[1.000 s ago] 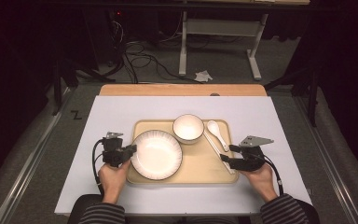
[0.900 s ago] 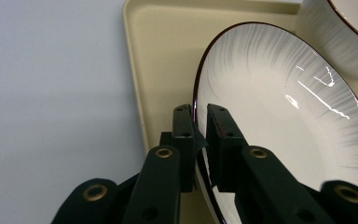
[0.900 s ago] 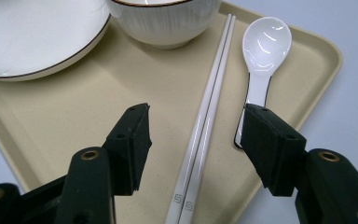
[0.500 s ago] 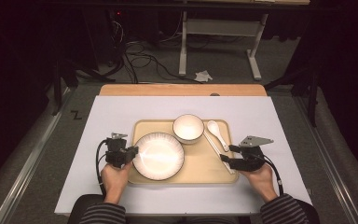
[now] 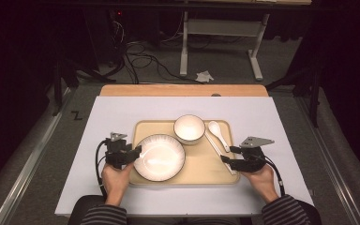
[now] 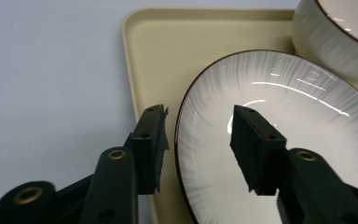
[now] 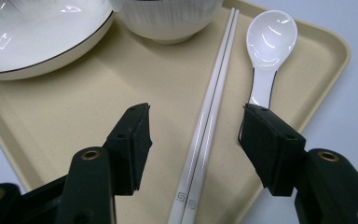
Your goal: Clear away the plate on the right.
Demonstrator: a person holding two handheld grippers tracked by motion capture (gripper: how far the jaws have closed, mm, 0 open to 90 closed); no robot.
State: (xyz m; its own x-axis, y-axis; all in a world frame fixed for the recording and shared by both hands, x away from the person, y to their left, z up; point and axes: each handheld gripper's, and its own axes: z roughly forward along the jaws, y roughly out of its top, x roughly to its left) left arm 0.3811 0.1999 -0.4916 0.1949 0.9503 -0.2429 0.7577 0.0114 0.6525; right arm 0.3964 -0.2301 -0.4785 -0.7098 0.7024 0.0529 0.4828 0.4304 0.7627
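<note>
High view: I see a beige tray [image 5: 215, 172] on the white table cover [image 5: 122, 112], carrying a plate [image 5: 160, 157], a bowl [image 5: 189, 128], a spoon [image 5: 217, 131] and a pair of chopsticks [image 5: 218, 150]. The left gripper [image 5: 133, 153] sits at the plate's left rim. The right gripper [image 5: 228, 155] sits at the near end of the chopsticks.

Left gripper view: the jaws are spread, one outside the rim of the plate [image 6: 279, 126] over the tray [image 6: 168, 51], the other above the plate's inner face. Nothing is gripped. The bowl [image 6: 335, 42] stands just beyond the plate.

Right gripper view: the jaws stand apart, straddling the chopsticks [image 7: 209, 126], which lie flat on the tray [image 7: 74, 116]; the handle of the spoon [image 7: 265, 60] ends beside one jaw.

Judgement: the approach step is in hand. Next, I expect to lower each gripper, centre the rim and the sticks between the jaws, then close.
</note>
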